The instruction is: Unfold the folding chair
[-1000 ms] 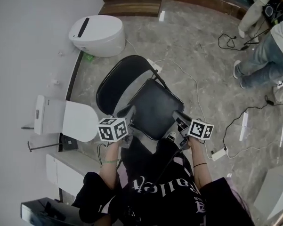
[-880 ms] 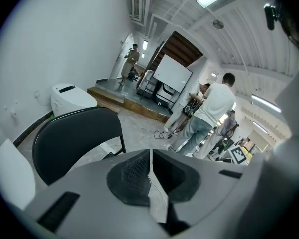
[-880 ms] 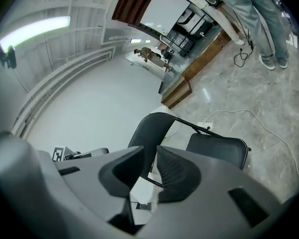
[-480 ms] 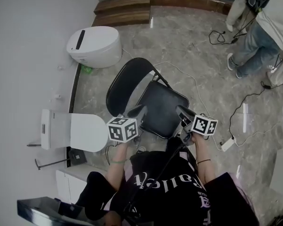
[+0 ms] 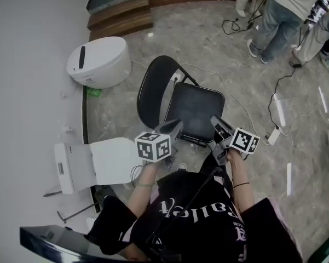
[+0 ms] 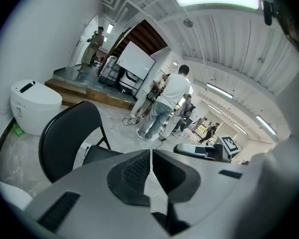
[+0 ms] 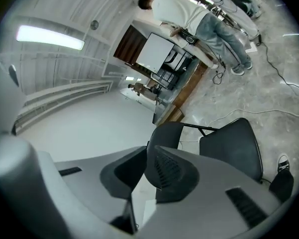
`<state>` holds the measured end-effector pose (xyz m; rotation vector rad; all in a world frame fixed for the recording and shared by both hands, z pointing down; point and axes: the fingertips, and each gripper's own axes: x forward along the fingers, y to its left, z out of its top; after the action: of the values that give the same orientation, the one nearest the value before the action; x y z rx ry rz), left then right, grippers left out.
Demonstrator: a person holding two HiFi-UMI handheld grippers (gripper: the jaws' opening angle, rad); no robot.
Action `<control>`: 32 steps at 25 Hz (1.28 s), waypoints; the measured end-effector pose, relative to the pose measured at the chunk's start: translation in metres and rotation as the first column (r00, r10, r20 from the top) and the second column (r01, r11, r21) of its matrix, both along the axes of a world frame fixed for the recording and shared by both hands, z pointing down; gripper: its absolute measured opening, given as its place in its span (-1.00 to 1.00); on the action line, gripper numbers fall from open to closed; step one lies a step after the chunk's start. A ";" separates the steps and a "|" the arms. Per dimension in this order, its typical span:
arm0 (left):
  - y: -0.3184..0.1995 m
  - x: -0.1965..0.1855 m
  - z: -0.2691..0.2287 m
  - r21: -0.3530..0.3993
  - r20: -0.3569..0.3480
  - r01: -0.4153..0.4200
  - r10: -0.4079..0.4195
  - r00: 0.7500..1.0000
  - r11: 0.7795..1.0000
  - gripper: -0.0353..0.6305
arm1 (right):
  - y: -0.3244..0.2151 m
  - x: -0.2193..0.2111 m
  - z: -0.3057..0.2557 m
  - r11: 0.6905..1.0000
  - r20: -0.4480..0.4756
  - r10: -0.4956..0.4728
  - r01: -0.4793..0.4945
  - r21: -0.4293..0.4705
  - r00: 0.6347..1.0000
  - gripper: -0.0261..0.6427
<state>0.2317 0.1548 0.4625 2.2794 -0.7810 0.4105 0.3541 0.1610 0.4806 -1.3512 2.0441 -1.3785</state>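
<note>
Head view is showing the chair (image 5: 180, 106) standing opened out on the floor just ahead of us. Its seat (image 5: 200, 111) is lying flat, and the backrest (image 5: 149, 89) is rising on the side nearer the toilet (image 5: 98, 62). A cable (image 5: 230, 89) is trailing over the floor on the chair's other side; we cannot tell whether it is passing under a leg.

We are holding both claws near the seat's front edge, not touching it. The left gripper (image 5: 175, 127) is staying off the chair, and its own view is showing the jaws clenched together with nothing between them and the backrest beyond. The jaws of the right gripper (image 5: 216, 124) have just been closing and are now sitting drawn together, also empty. Its view is looking past them at the backrest and seat.

Step in hand, as we are judging it: the unfolding is looking finished, and we are at the letting-go or checking stage. The seat is hiding most of the legs, so we are not confirming that the frame is fully spread.

Next move, if any: we are expecting a light downward press on the seat's front edge with closed jaws to settle the frame. We are wanting that push straight, so the chair is not sliding toward the toilet or snagging the cable.
</note>
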 end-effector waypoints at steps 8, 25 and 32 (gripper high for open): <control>0.056 -0.002 -0.007 -0.002 -0.032 -0.089 0.089 0.996 0.996 -0.84 | 0.064 -0.015 -0.020 0.995 -0.034 0.096 -0.096 0.012 0.995 -0.76; 0.195 0.069 0.000 -0.036 -0.028 -0.006 0.005 1.000 0.999 -0.84 | 0.200 0.019 -0.029 0.997 -0.112 -0.078 0.079 0.000 0.991 -0.78; 0.263 0.097 0.010 -0.048 -0.011 0.077 -0.077 0.997 0.996 -0.84 | 0.256 0.042 -0.025 0.985 -0.166 -0.170 0.175 0.014 0.971 -0.78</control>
<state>0.3289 0.4182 0.4728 2.1987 -0.8413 0.3749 0.3962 0.4168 0.4561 -1.3426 2.3291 -1.3404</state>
